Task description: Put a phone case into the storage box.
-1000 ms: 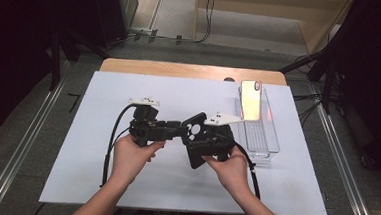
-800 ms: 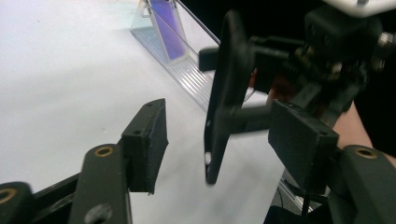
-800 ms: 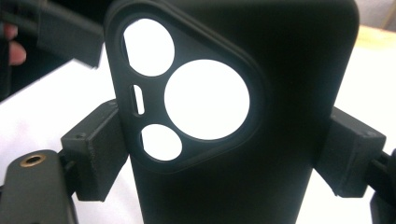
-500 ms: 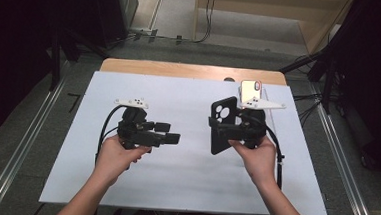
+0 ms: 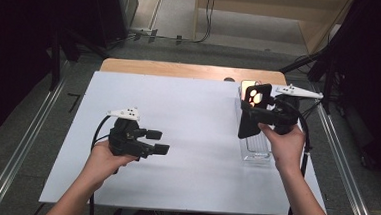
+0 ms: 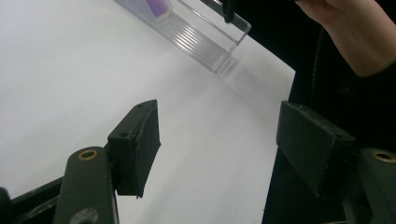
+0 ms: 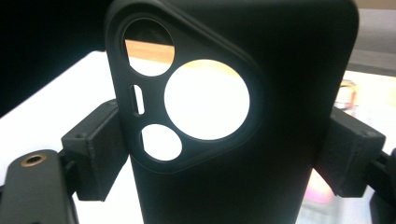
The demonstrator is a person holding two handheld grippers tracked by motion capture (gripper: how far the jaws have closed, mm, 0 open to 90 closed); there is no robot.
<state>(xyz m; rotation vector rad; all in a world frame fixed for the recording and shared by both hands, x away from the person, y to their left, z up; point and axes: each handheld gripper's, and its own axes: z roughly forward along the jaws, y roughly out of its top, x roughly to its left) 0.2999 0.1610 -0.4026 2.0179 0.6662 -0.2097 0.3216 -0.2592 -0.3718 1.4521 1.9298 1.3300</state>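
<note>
- The right gripper [image 5: 256, 114] pinches a black phone case [image 5: 252, 111] across its sides, upright, camera cutouts at the top; in the right gripper view the case [image 7: 243, 121] sits between both pads.
- A second ago both grippers met over the table's middle; the case has since gone out toward 2 o'clock, above the clear tray [image 5: 254, 147].
- The left gripper [image 5: 157, 141] has drawn back toward 8 o'clock; its jaws have just been opening and now stand spread with nothing between them.
- The white table [image 5: 198, 113] lies under both.
</note>
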